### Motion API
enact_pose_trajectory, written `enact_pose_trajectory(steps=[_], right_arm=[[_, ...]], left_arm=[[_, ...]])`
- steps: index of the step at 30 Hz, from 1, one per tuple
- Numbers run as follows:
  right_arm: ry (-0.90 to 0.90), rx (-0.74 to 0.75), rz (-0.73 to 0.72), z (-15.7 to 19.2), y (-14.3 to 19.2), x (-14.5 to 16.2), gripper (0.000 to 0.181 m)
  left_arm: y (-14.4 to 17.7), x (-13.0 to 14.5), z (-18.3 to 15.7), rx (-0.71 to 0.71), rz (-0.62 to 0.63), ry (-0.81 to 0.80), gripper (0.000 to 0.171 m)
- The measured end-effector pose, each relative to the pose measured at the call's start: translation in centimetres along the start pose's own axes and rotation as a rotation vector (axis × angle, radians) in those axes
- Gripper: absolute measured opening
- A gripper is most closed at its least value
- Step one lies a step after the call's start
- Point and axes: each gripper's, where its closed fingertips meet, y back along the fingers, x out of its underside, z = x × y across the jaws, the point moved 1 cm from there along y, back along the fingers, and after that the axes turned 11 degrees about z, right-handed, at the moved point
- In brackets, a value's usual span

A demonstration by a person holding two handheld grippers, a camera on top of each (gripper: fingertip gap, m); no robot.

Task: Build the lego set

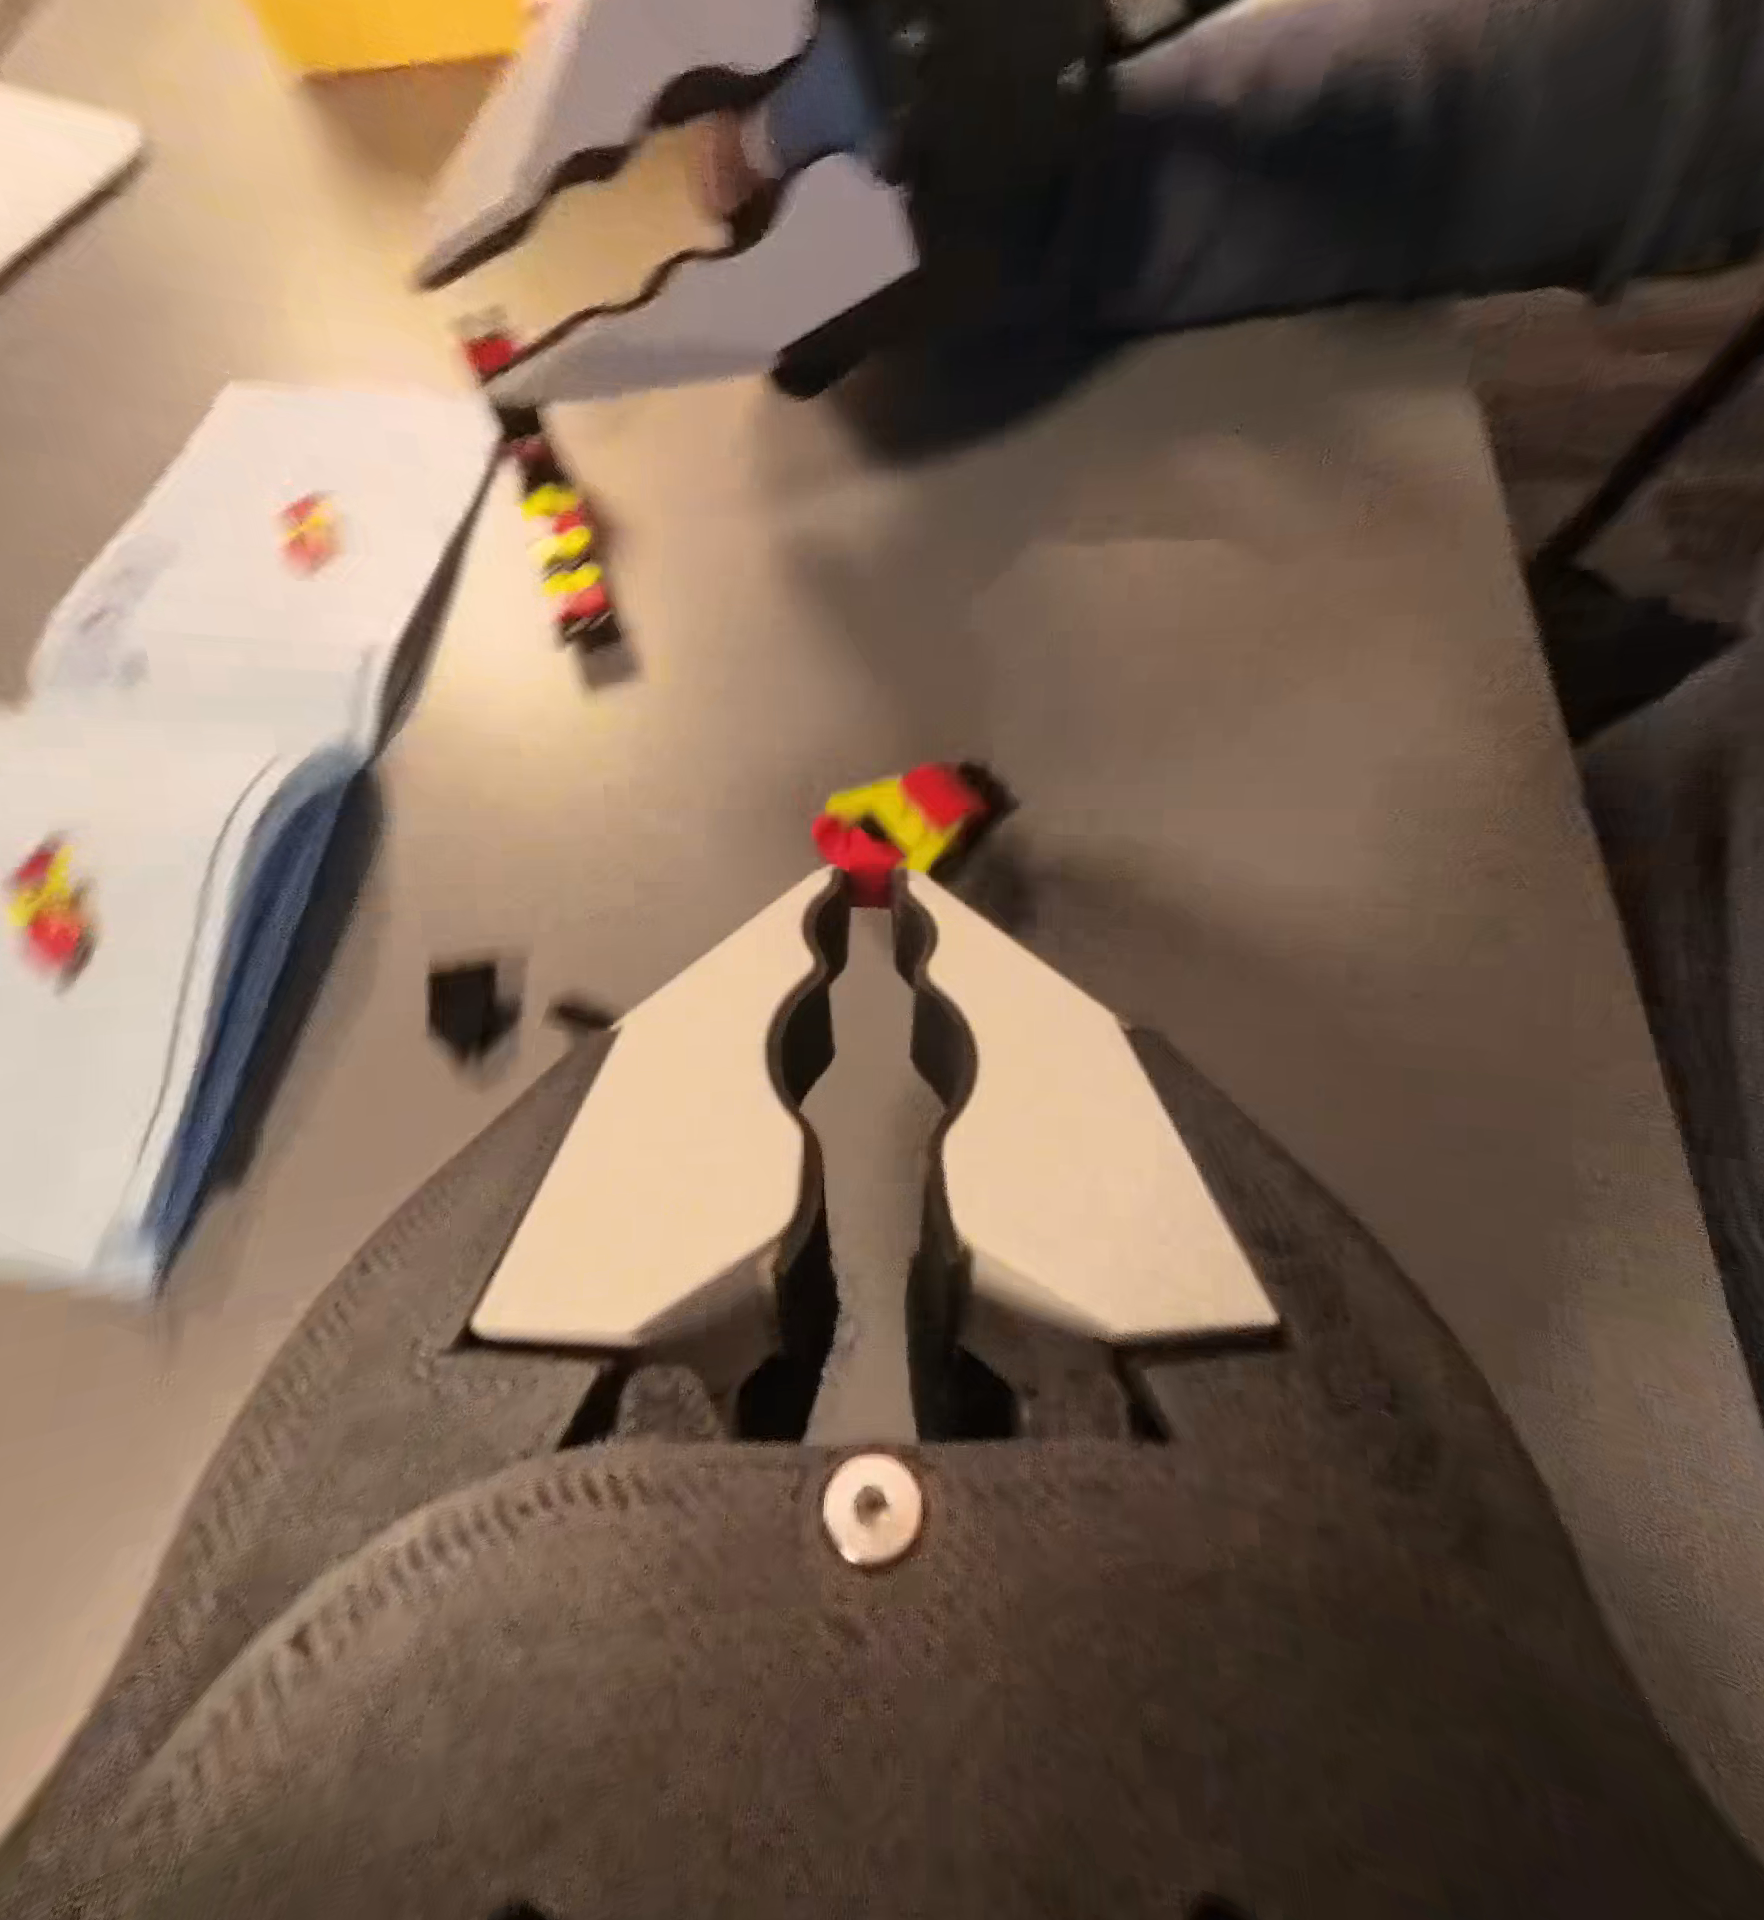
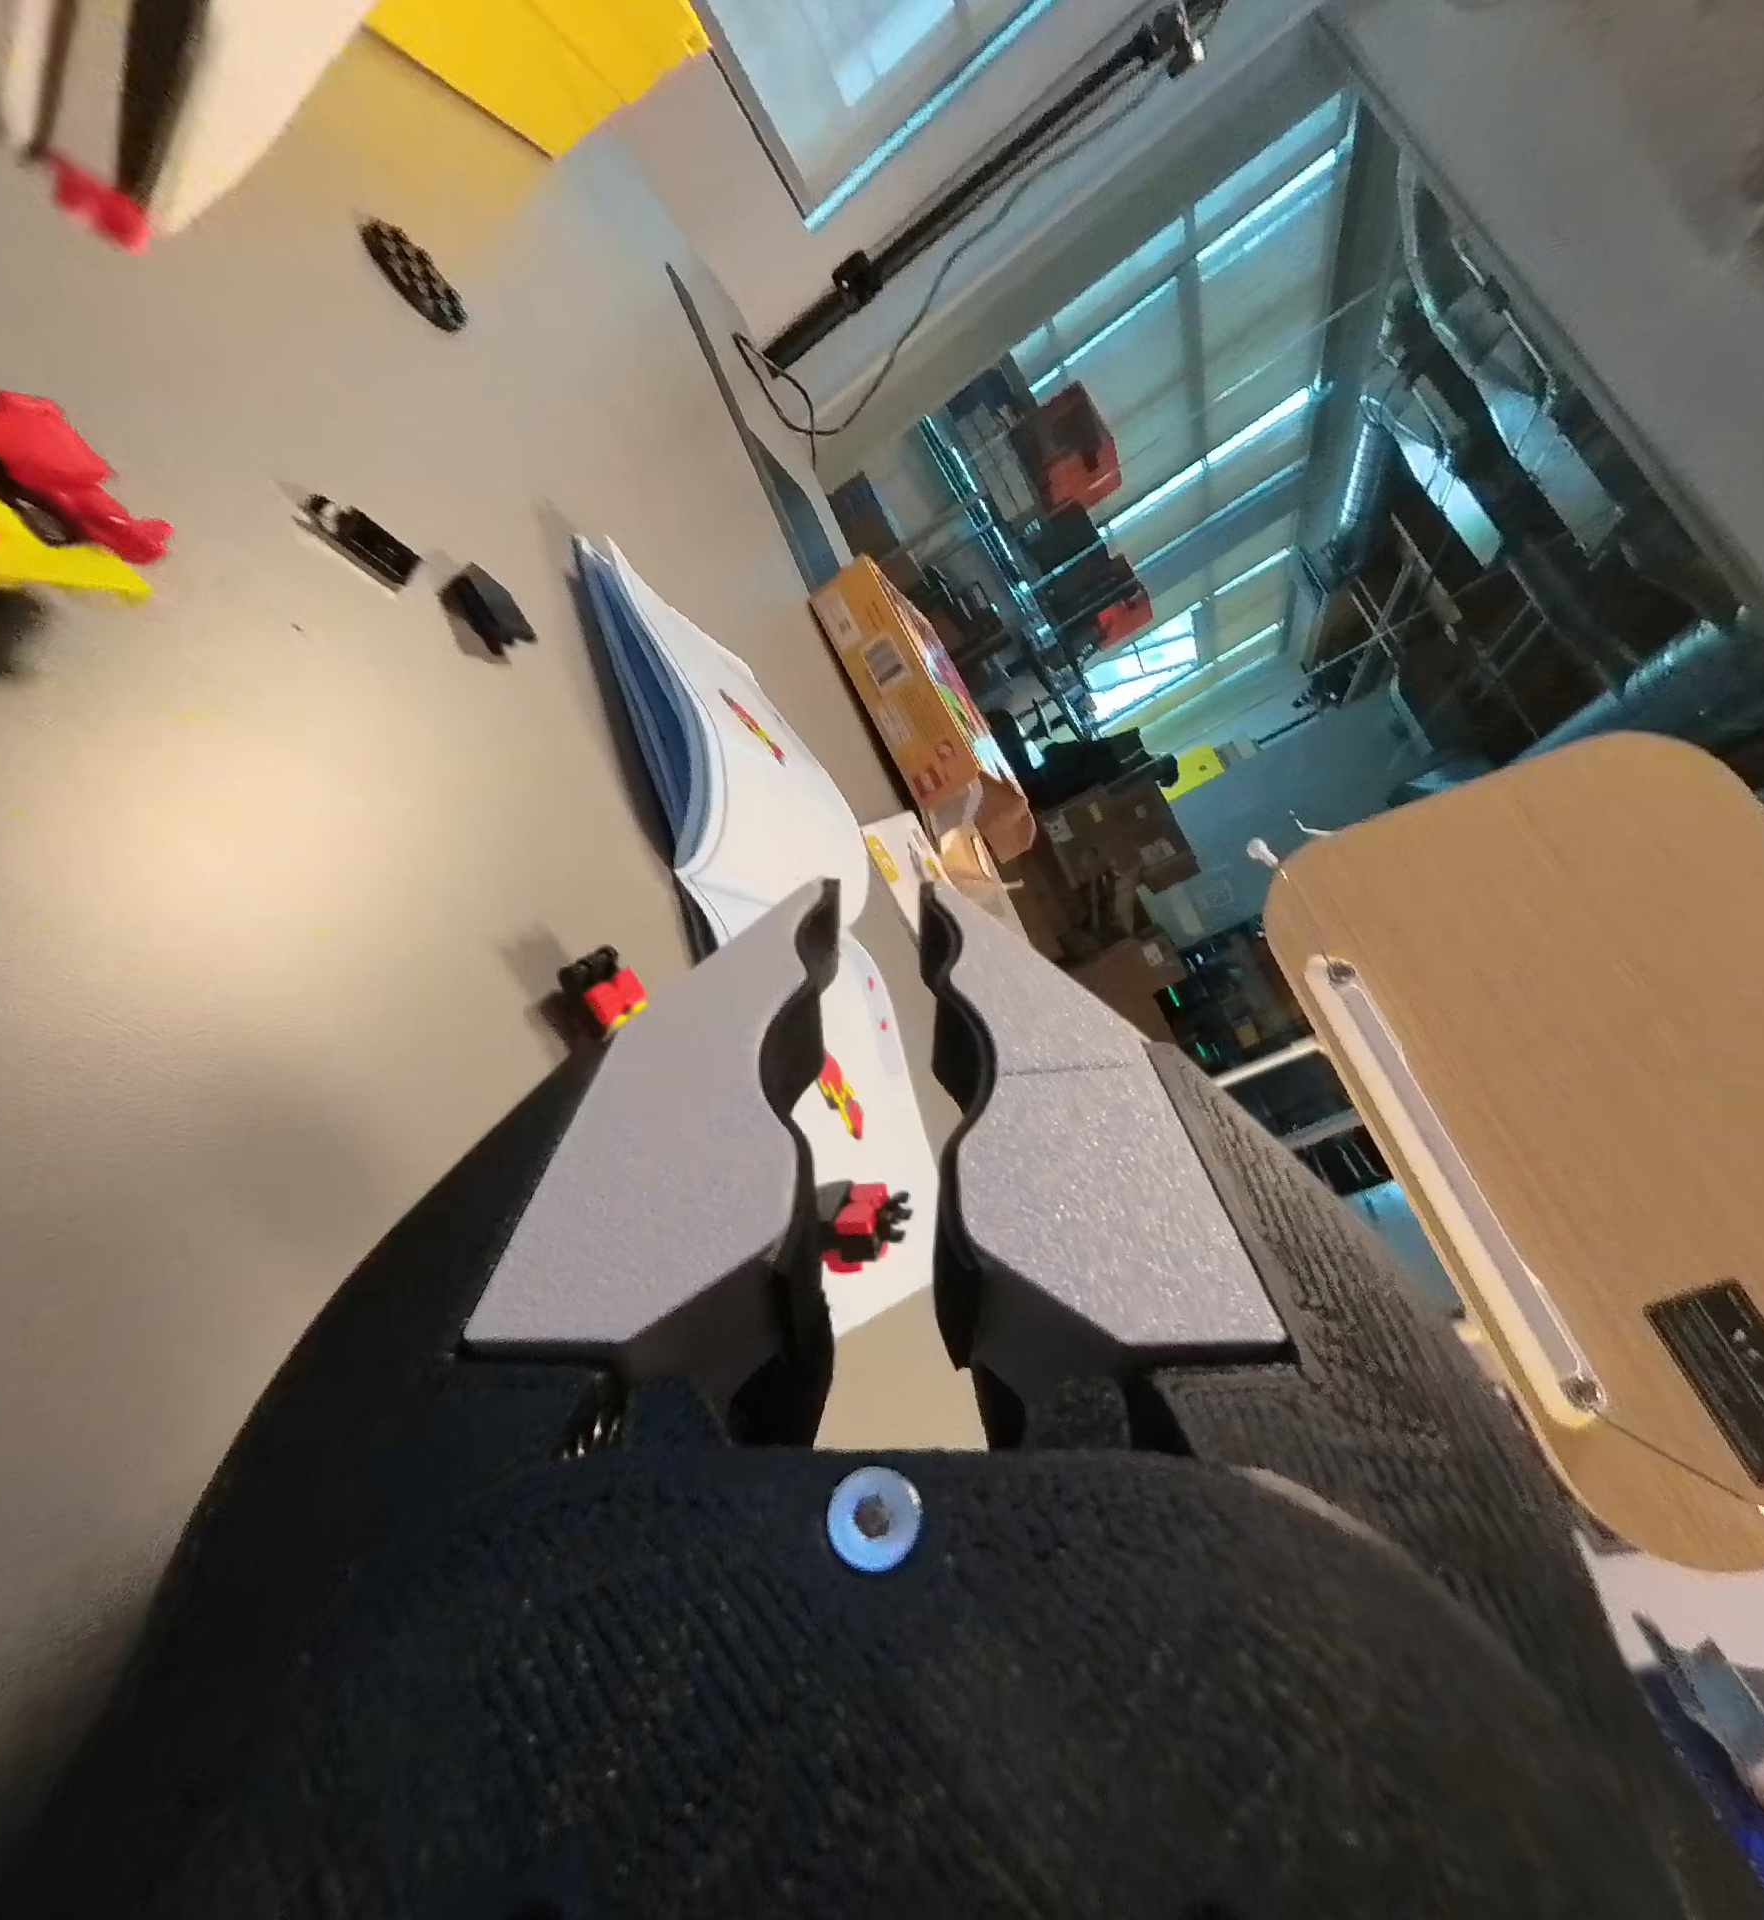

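My left gripper (image 1: 865, 881) is shut on a small red lego piece (image 1: 865, 868), held at its fingertips. Just beyond it a yellow, red and black lego assembly (image 1: 914, 816) lies on the table; it also shows in the right wrist view (image 2: 16, 509). That view shows the left gripper (image 2: 88, 177) and its red piece (image 2: 93, 208) apart from the assembly. My right gripper (image 2: 878, 904) is open and empty, and tilted. In the left wrist view it (image 1: 467, 322) hovers over a row of black, red and yellow lego parts (image 1: 566, 551).
An open instruction booklet (image 1: 234, 623) lies at the left, with a small red and black part (image 2: 862, 1226) on it. Loose black parts (image 2: 358, 540) (image 2: 488, 613), a round black plate (image 2: 412, 275) and a red-black part (image 2: 608, 992) lie on the table. A yellow box (image 2: 535, 73) stands at the back. There is about 15 centimetres between the tips of the two grippers.
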Motion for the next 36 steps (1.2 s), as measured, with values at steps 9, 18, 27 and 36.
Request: enact_pose_trajectory(steps=[9,18,27,36], right_arm=[[-0.206,0.121,0.058,-3.8,0.3,2.9,0.012],[-0.254,0.065,0.061,-3.3,0.2,2.9,0.008],[-0.298,0.081,0.059,-3.9,0.3,3.2,0.011],[-0.295,0.049,0.118,-3.1,0.0,3.7,0.008]], left_arm=[[-6.9,-3.5,0.0,0.327,0.136,-0.320,0.007],[-8.0,-2.7,0.8,0.397,0.183,-0.297,0.017],[-3.8,-1.8,1.3,0.441,-0.040,-0.117,0.044],[-4.9,0.3,-0.2,0.444,0.058,-0.186,0.040]])
